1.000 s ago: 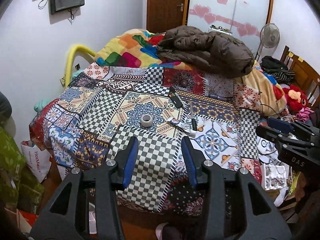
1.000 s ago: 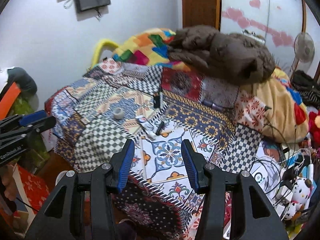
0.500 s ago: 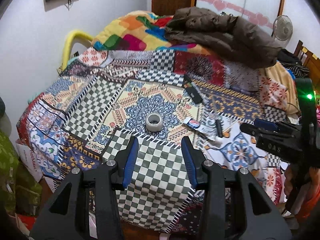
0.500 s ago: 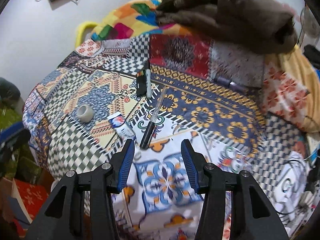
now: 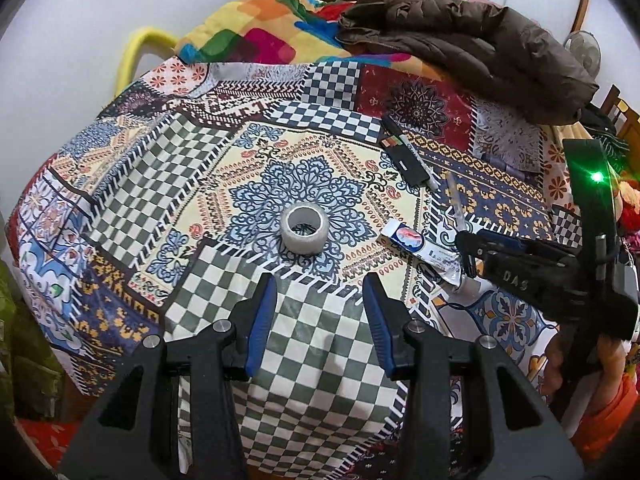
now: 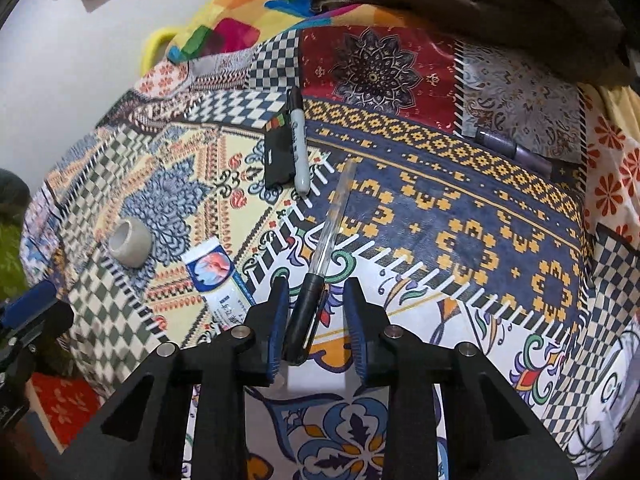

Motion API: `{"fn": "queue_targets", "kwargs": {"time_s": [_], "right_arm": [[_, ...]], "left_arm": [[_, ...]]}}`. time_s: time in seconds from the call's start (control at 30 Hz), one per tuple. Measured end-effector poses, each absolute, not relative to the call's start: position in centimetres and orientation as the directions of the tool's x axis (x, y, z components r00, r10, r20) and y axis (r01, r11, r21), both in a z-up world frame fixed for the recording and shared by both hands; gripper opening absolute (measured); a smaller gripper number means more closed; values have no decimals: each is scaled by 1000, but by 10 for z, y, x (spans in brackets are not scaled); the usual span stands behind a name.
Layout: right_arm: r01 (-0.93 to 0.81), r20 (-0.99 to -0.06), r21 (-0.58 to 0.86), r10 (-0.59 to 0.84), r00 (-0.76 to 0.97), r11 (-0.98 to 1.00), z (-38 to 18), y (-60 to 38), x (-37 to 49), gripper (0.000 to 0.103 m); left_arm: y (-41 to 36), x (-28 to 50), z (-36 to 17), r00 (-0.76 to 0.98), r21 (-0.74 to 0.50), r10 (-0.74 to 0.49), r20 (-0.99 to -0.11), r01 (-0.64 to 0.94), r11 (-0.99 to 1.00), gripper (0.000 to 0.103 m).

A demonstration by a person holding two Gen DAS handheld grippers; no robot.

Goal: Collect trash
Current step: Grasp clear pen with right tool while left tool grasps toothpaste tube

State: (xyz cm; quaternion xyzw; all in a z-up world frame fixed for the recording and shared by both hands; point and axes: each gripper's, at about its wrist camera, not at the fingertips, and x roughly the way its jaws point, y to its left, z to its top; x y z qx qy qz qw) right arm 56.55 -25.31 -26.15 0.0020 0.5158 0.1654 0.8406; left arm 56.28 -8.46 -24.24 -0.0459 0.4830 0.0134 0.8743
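A bed [image 5: 120,184] covered with a patchwork-patterned spread fills the room, with a brown padded jacket [image 5: 472,44] heaped over a bright multicoloured blanket [image 5: 256,28] at its far end. On the spread, a roll of clear tape [image 5: 305,229] stands on its flat side in the middle of a blue floral medallion, and a flattened white toothpaste tube [image 6: 218,280] lies just beside it. Farther back, a black marker [image 6: 298,140] rests against a flat black pack with coloured tabs [image 6: 276,156], and a purple marker [image 6: 514,150] lies well apart near the red-flowered patch. The left gripper [image 5: 318,316] hovers above the checkered patch near the bed's edge, its jaws spread wide and empty, the tape roll ahead of them. The right gripper [image 6: 316,316] is low over the spread, its jaws open on either side of the black cap end of a clear-barrelled pen [image 6: 320,248], which lies on the bed; the left pad seems to touch the cap, the right stands clear.
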Motion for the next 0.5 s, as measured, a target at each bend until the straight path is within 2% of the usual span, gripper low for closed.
{"fn": "queue_targets", "kwargs": {"time_s": [0.13, 0.5], "right_arm": [[-302, -870, 125, 251, 425, 945, -263, -248, 563, 14], [-290, -864, 182, 293, 409, 940, -262, -278, 549, 13]], "left_arm": [[-92, 569, -248, 526, -74, -32, -850, -58, 996, 44], [-133, 590, -258, 492, -154, -120, -862, -28, 988, 44]]}}
